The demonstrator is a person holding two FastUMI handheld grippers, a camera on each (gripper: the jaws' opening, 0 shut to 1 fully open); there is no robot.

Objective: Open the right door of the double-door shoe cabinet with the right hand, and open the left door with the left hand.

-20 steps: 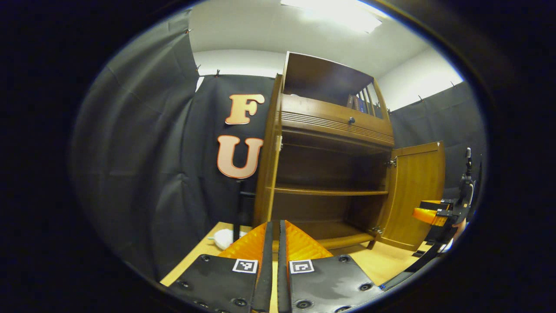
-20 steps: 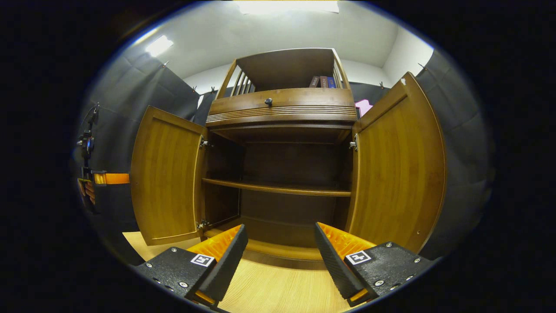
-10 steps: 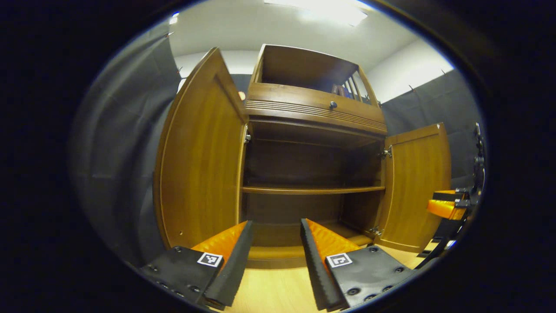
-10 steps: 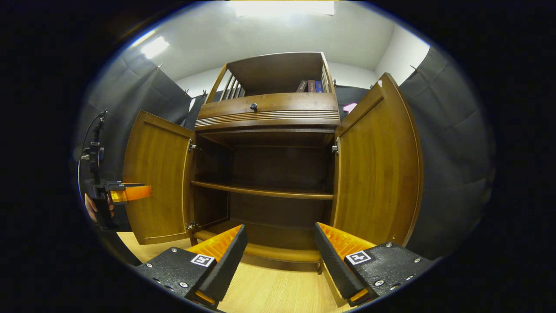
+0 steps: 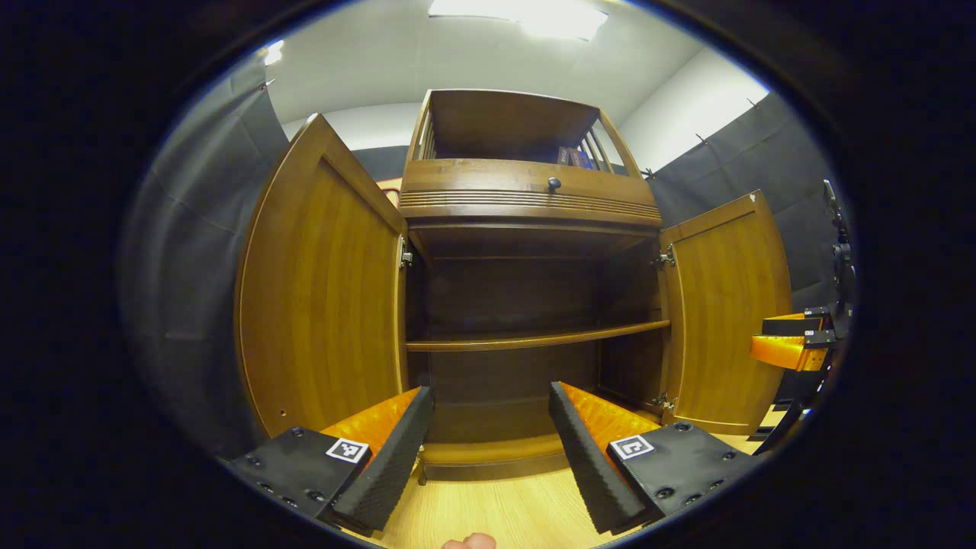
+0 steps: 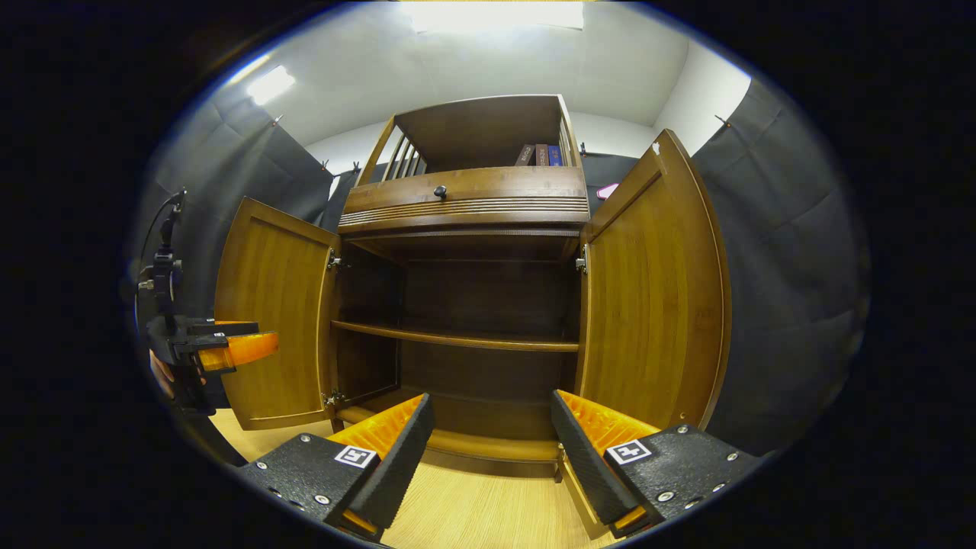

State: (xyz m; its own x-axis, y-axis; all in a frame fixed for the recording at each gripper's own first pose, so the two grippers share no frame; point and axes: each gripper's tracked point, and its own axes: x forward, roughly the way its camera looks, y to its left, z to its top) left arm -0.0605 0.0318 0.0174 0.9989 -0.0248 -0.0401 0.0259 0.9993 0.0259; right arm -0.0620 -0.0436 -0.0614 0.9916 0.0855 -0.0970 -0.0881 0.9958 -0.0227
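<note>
Wooden cabinet point(image 6: 465, 229) on floor with right door point(image 6: 652, 297) and left door point(image 5: 320, 297) both swung wide, task seemingly done; left gripper point(image 5: 488, 450) and right gripper point(image 6: 488, 450) parted, grasping nothing.

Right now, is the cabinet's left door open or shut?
Open. The left door is swung wide off the shoe cabinet, baring the shelf; the left gripper stands open, clear of it.
</note>
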